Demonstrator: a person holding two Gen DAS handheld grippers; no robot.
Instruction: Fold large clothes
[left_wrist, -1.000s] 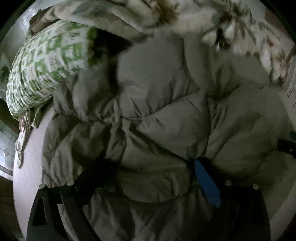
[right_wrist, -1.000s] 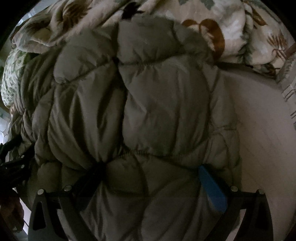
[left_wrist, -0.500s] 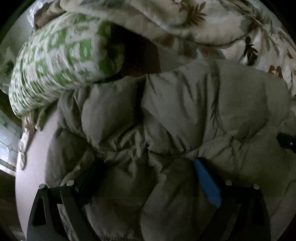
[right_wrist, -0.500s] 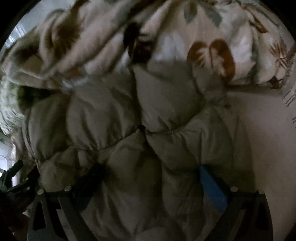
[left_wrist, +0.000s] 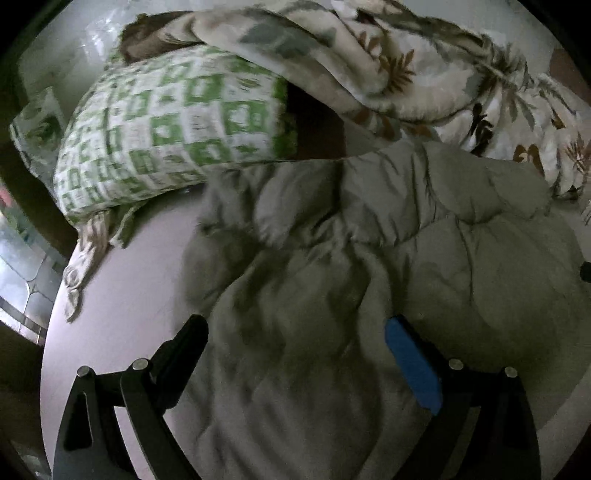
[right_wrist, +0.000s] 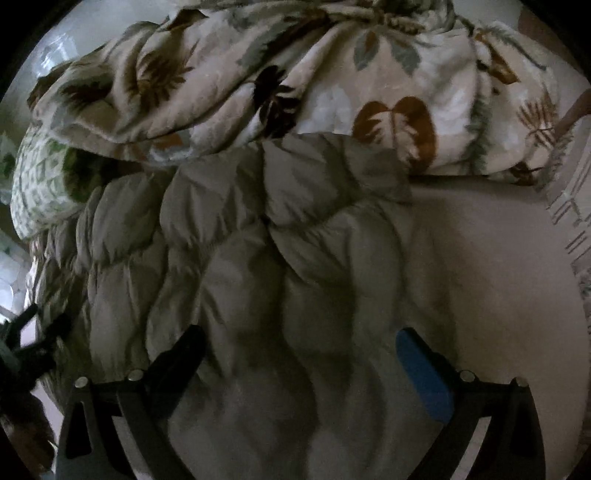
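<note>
- Quilted grey jacket (left_wrist: 369, 258) lies bunched on the pale bed sheet (left_wrist: 122, 302), its puffy panels creased and heaped; in the right wrist view the same jacket (right_wrist: 258, 277) fills the middle of the picture.
- My left gripper (left_wrist: 295, 332) hangs low over the near part of the jacket, tilted down along its fingers, with the jaws spread wide apart. Neither the black finger (left_wrist: 184, 350) nor the blue-padded finger (left_wrist: 413, 365) pinches a fold (the cloth simply lies between and beneath them).
- My right gripper (right_wrist: 299, 343) is posed much the same over the jacket's right half, jaws wide apart, the black finger (right_wrist: 177, 358) on the padding and the blue-padded finger (right_wrist: 424, 373) near the jacket's right edge, just beside bare sheet (right_wrist: 498, 277).
- At the left edge of the right wrist view I can see a dark part of my other gripper, near the jacket's left side; it is too dim to say more.
- Beyond the jacket, a green-and-white patterned pillow (left_wrist: 170, 129) lies at the far left, touching or nearly touching the jacket's far edge.
- A leaf-printed blanket (right_wrist: 295, 81) is heaped along the far side, overlapping the pillow's top and meeting the jacket's far edge.
</note>
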